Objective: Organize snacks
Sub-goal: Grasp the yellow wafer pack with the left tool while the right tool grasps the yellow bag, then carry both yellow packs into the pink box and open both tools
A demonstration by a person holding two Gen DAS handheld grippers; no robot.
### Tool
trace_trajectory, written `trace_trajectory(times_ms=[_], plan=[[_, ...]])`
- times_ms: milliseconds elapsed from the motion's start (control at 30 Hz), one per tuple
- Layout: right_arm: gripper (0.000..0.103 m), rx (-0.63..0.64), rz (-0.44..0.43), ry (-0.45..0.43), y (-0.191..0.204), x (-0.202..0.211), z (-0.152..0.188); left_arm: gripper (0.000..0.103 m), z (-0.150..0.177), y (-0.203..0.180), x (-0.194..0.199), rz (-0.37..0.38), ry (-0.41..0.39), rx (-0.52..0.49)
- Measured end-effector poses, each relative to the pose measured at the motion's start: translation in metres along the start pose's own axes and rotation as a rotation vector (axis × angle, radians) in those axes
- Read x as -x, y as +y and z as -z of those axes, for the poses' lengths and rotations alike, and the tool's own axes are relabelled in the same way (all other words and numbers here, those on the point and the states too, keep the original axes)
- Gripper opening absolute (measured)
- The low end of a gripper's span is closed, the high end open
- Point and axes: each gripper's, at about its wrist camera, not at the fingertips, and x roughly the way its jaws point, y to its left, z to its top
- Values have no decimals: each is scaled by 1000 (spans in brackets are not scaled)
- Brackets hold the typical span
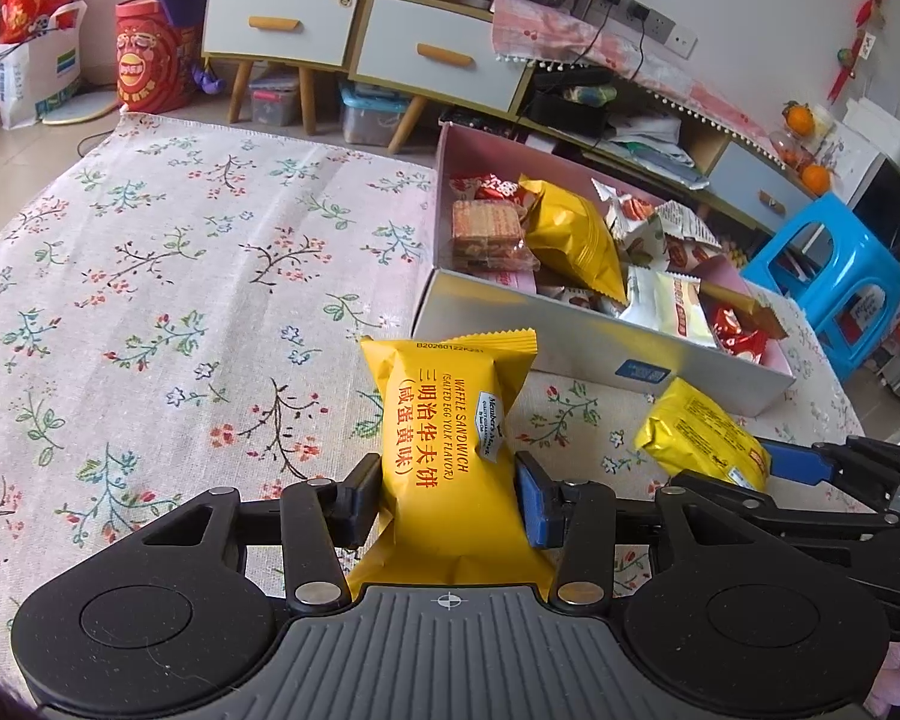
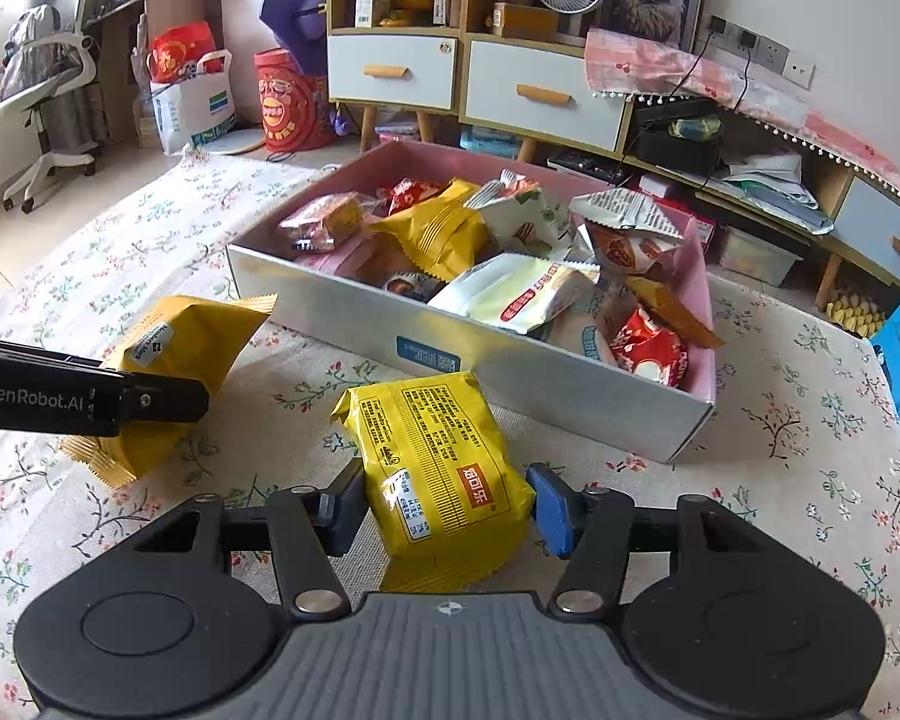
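In the left wrist view the left gripper (image 1: 450,495) is grasping a yellow waffle packet (image 1: 444,438) at the lower centre of the frame, its pads pressing both sides of the wrapper (the print on it is running lengthwise, away from the camera). The packet is lying on the flowered tablecloth (image 1: 168,276), just in front of the near wall of the snack box (image 1: 570,336), which is sitting right of centre and holding a jumble of wrapped snacks.

In the right wrist view the right gripper (image 2: 447,507) is clenching a second yellow packet (image 2: 438,468) at the lower centre, pads squeezing its two sides. This packet is also resting on the cloth, just short of the box's near wall. At the lower right of the left view the same packet is showing, with the right gripper's blue pad beside it. At the left edge of the right view the other gripper's black finger is crossing over the waffle packet.
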Motion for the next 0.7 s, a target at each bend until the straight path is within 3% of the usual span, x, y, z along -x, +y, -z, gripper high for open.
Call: trace_trajectory(times_ms=[333,700], plan=[[46,-10,-25,-34,-2,20,-1,43,-5,3,14,37,-5,38],[46,-118,-34,-110,-15,38,-20,43,-17,-3,28,77,-41,71]])
